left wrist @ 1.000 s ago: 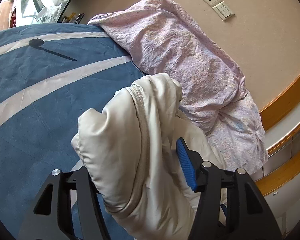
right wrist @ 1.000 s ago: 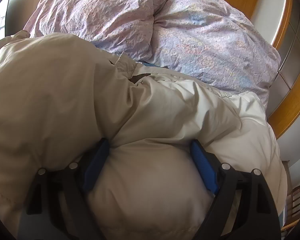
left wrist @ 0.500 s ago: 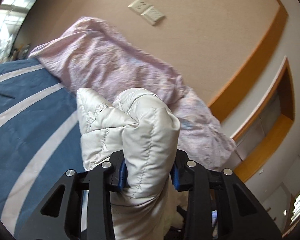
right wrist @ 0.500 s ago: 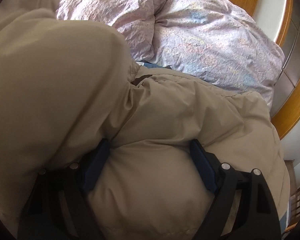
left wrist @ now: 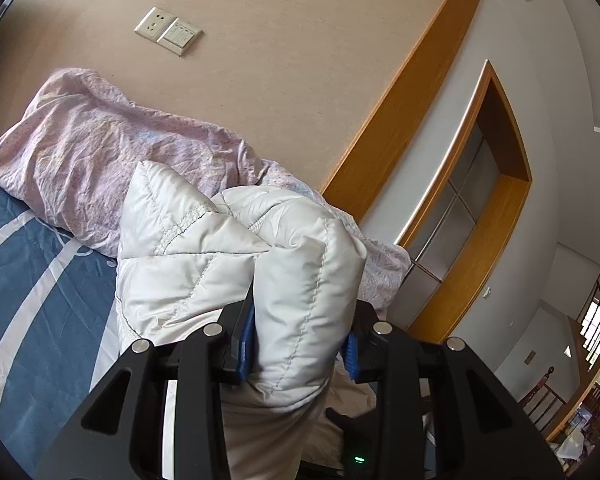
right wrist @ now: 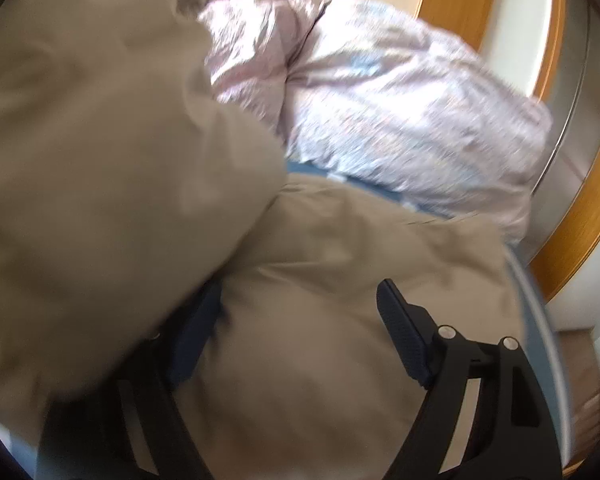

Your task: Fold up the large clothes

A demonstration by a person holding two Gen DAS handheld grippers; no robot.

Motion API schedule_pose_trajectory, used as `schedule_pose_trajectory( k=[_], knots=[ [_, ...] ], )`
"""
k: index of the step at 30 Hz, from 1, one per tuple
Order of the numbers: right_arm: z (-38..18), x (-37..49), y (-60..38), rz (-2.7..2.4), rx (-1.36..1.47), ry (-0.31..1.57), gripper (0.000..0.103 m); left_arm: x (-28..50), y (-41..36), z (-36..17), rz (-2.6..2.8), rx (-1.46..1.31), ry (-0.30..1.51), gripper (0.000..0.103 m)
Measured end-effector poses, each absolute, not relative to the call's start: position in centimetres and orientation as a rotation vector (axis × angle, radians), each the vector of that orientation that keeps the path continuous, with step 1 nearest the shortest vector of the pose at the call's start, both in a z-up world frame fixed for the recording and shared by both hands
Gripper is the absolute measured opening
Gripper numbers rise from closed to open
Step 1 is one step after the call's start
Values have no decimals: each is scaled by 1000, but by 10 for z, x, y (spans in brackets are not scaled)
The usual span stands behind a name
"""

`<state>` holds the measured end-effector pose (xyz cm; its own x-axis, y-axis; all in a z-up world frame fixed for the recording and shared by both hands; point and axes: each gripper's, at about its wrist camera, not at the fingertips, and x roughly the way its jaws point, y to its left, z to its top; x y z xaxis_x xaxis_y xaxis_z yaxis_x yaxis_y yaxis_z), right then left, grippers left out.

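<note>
A puffy beige jacket with a pale quilted lining lies bunched on the bed. My left gripper is shut on a thick quilted fold of it, both blue pads pressed into the fabric, and holds that fold up above the bed. In the blurred right wrist view the jacket fills the left and lower picture. My right gripper stands wide open just over a bulge of the jacket. Its right pad shows bare, and a big fold partly hides the left pad.
A crumpled lilac duvet is heaped along the wall behind the jacket, also in the right wrist view as the duvet. A blue sheet with white stripes covers the bed at left. Wood trim and a wall niche stand at right.
My left gripper closed on the jacket's fold, then rose and rolled, so its view now tilts up the wall. The right gripper lifted off the bulge, and a large fold swept in from the left.
</note>
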<state>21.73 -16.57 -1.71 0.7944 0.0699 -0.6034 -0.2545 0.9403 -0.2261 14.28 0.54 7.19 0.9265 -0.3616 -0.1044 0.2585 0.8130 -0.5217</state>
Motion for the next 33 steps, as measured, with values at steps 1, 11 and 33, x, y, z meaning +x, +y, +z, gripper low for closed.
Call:
schedule_pose_trajectory(
  k=[1,11,33],
  knots=[
    [-13,213,-176,173,-285,626,83,143,5,71,-339,-522,202,34],
    [-19,220,-258,114,-118,749,83,137,-53,76,-518,-396,205,34],
    [26,206,-441,-57,241,620,82,170,-211,16,-769,-70,495,35]
  ],
)
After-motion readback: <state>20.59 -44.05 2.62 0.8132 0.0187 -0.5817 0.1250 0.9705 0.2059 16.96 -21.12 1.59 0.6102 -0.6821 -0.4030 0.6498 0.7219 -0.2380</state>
